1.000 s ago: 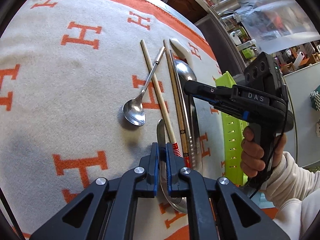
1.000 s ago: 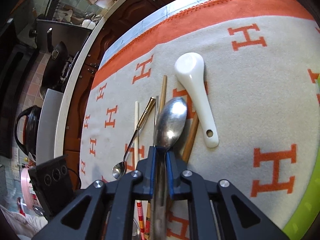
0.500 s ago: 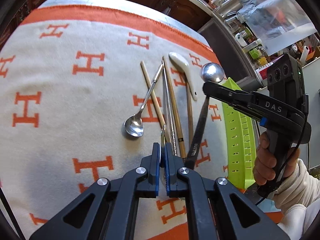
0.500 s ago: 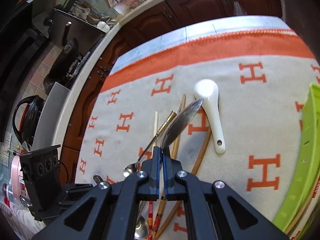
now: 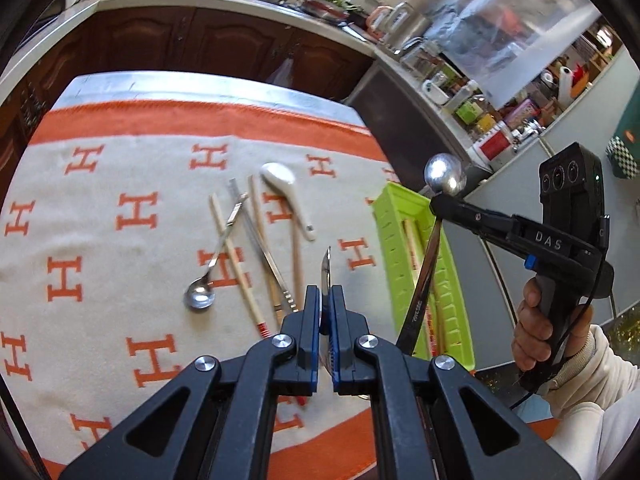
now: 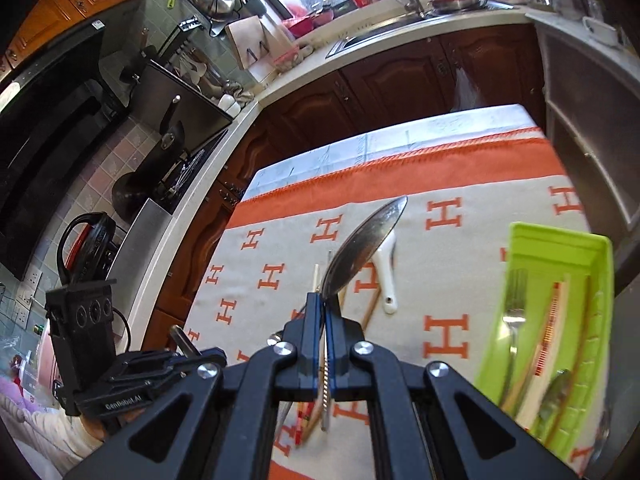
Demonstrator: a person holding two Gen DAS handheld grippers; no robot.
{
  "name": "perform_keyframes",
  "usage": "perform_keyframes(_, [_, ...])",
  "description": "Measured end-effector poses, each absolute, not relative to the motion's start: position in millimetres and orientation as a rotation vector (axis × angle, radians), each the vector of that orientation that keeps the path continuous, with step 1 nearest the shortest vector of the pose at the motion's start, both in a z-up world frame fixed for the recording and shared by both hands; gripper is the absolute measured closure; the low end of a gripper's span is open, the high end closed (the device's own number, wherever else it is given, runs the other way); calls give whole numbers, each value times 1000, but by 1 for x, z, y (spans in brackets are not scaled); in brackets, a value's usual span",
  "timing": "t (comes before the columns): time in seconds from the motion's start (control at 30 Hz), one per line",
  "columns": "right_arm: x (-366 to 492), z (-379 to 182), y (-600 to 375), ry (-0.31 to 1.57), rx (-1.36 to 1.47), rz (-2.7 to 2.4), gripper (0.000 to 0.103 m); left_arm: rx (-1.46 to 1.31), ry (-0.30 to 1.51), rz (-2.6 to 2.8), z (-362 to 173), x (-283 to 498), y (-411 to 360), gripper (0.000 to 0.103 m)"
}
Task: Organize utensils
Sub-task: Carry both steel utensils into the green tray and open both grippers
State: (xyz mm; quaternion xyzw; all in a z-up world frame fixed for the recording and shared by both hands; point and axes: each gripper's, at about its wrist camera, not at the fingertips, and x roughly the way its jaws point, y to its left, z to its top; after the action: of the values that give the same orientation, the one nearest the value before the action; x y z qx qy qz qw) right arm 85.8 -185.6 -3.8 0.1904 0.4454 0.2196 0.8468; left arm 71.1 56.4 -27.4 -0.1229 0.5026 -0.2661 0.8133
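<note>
The left hand-held gripper point(image 5: 328, 300) is clamped on a thin metal utensil point(image 5: 327, 268), seen edge-on, which sticks up from between its blue pads above the blanket point(image 5: 120, 264) — what kind of utensil it is cannot be told from here. The right hand-held gripper point(image 6: 323, 304) is clenched on the handle of a large metal spoon point(image 6: 362, 248); the bowl of the spoon rises ahead of the jaws and tilts to the right, off the cloth. In the left wrist view that same spoon hangs crosswise in the right gripper, bowl up, handle slanting down over the green tray point(image 5: 400, 216), with a hand point(image 5: 540, 320) in a pale sleeve on the grip.

On the blanket that covers the tabletop lie a white ceramic spoon point(image 5: 286, 192), a small metal spoon point(image 5: 200, 296) and several chopsticks point(image 5: 240, 268), loosely side by side — some crossing. The tray sits at the right edge of the blanket; in it are a fork point(image 6: 514, 304), chopsticks and another spoon point(image 6: 554, 396), laid lengthwise.
</note>
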Motion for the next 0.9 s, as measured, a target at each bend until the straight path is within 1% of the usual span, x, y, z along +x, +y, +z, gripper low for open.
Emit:
perform_keyframes(0.1, [67,3,-212,928,387,421,101,-225,1060,-619,-17,70,29,101])
perform_keyframes(0.3, [33,-1,-260,930,326,301,101,-147,1080,-750,-17,70,-37,101])
perform_keyframes(0.6, [9,-41,-288,1012,209,190,101,68,1178,-876,-55,71,-125,101])
perform_keyframes(0.7, [10,-48,-296,1026,233,184,101,125,1205,-886,-66,69,-144,101])
perform_keyframes(0.83, [14,-62,-291,1058,190,184,101,177,1234,-886,-82,68,-162,101])
perform_keyframes(0.9, [18,-65,-289,1061,191,183,101,195,1243,-874,-86,68,-169,99])
